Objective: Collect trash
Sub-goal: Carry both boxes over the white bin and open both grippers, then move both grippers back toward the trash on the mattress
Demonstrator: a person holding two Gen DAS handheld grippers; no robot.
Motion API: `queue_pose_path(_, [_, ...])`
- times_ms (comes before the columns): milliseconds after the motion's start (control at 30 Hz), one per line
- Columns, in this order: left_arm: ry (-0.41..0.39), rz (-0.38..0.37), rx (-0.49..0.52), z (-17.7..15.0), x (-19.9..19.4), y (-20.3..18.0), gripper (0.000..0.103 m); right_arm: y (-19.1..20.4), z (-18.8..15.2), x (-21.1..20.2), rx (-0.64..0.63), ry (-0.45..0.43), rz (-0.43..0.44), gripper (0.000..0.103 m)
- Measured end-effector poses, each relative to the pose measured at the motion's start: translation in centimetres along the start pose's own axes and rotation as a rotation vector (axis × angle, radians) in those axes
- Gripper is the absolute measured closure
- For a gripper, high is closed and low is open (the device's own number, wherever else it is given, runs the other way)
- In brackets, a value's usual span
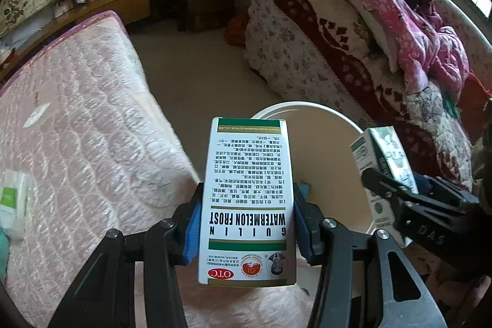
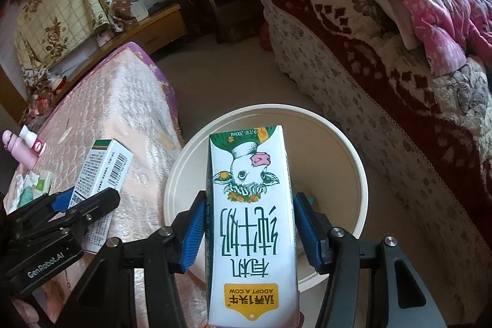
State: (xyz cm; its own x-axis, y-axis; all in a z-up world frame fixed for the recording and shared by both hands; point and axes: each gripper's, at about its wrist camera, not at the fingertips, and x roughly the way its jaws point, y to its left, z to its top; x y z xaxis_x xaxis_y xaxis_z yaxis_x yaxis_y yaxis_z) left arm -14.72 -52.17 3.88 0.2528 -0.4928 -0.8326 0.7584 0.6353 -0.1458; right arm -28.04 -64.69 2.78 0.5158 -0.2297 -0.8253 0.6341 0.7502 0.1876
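1. The left gripper (image 1: 247, 217) pinches a white medicine box (image 1: 247, 202) printed "GUILIN WATERMELON FROST" – both blue pads (image 1: 192, 231) press flat on its long sides, and the box stands out along the fingers with its far end free.
2. The right gripper (image 2: 249, 223) pinches a milk carton (image 2: 252, 223) with a cow drawing and the words "ADOPT A COW"; its blue pads (image 2: 195, 232) clamp the carton's two narrow sides about halfway along.
3. Just beyond and below both grippers stands a round cream-coloured bucket (image 2: 361, 174) on the floor, its mouth open. The carton's far end hangs over the bucket's opening; the medicine box's far end overlaps the bucket's near-left rim (image 1: 270, 109) in the left wrist view.
4. Inside the bucket little shows – a small blue-green scrap (image 2: 312, 200) near the right gripper's right finger, too hidden to name. The rest of the visible inner wall and bottom is bare.
5. To the left of both grippers lies a pink quilted mattress (image 1: 86, 119). On it, far left of the right gripper, lie two small pink-and-white bottles (image 2: 26, 148) and a crumpled white-and-green wrapper (image 2: 33, 185).
6. To the right of the grippers runs a sofa under a flowered blanket (image 1: 307, 51), with pink clothing (image 1: 424, 33) heaped on top.
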Motion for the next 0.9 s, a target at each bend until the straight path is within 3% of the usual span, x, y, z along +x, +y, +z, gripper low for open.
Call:
queue_pose_path(167, [0.006,-0.056,0.003,0.3,0.6,-0.9,0.051,-0.8,0.3,0.6,0.024,-0.002,-0.010,0.043])
queue_pose_path(233, [0.012,-0.093,0.007,0.3,0.8,-1.2,0.045,-1.1,0.4,0.8,0.036,-0.004,-0.016,0.040])
queue_pose_path(267, [0.008,-0.096,0.006,0.4,0.8,-1.3,0.034,-1.3,0.5,0.8,0.049,-0.007,-0.019,0.033])
queue_pose_path(300, [0.001,-0.089,0.003,0.3,0.6,-1.3,0.029,-1.5,0.4,0.8,0.060,-0.010,-0.020,0.031])
queue_pose_path(900, [-0.060,0.054,-0.047,-1.1,-2.5,2.5,0.029,0.5,-1.2,0.0,0.035,0.012,-0.010,0.031])
